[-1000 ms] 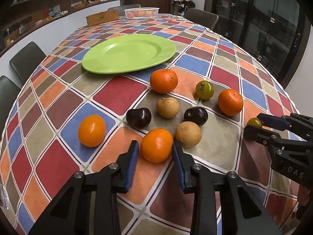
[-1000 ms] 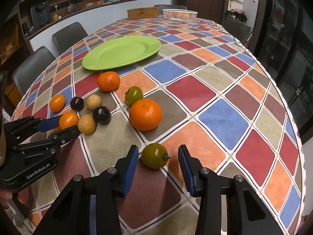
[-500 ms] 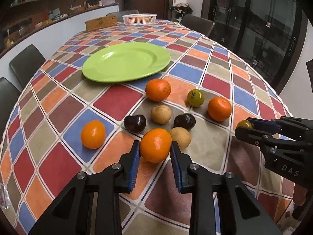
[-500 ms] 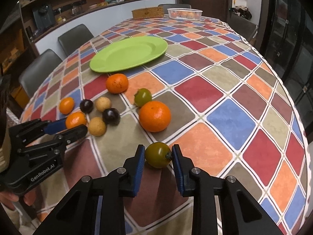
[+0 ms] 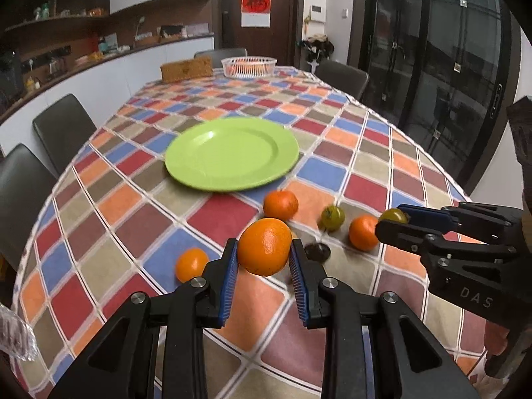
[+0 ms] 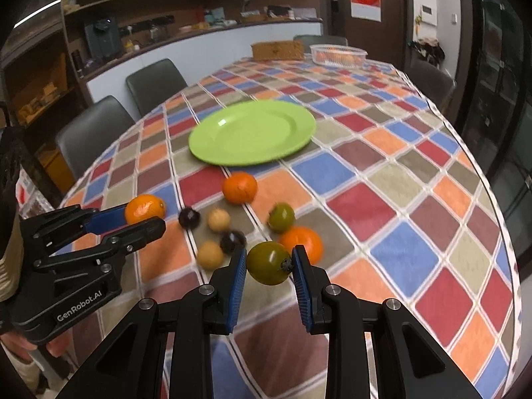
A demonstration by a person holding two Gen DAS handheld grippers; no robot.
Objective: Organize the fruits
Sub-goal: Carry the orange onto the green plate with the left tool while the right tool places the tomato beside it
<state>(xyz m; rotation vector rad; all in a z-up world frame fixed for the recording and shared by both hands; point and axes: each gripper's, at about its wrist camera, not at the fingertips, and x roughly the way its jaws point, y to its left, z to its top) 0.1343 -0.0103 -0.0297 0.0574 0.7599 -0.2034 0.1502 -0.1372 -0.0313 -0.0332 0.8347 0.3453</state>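
My left gripper [image 5: 264, 259] is shut on an orange [image 5: 265, 246] and holds it above the table; it also shows in the right wrist view [image 6: 145, 214]. My right gripper [image 6: 269, 266] is shut on a green tomato [image 6: 268, 262], lifted off the table; it also shows in the left wrist view [image 5: 394, 216]. An empty green plate [image 5: 231, 152] lies further back in the middle of the table. Several oranges, dark plums and tan round fruits lie on the cloth between grippers and plate, among them an orange [image 6: 239, 187] and a green tomato [image 6: 281, 216].
The table has a chequered cloth [image 5: 359, 153]. A white basket [image 5: 248, 66] and a brown box [image 5: 187, 69] stand at the far end. Dark chairs [image 5: 63, 129] line the left side. The table edge runs close on the right [image 6: 498, 219].
Both grippers closed on their fruit and lifted it off the table: the left on the orange, the right on the green tomato. Both views have risen and tilted up.
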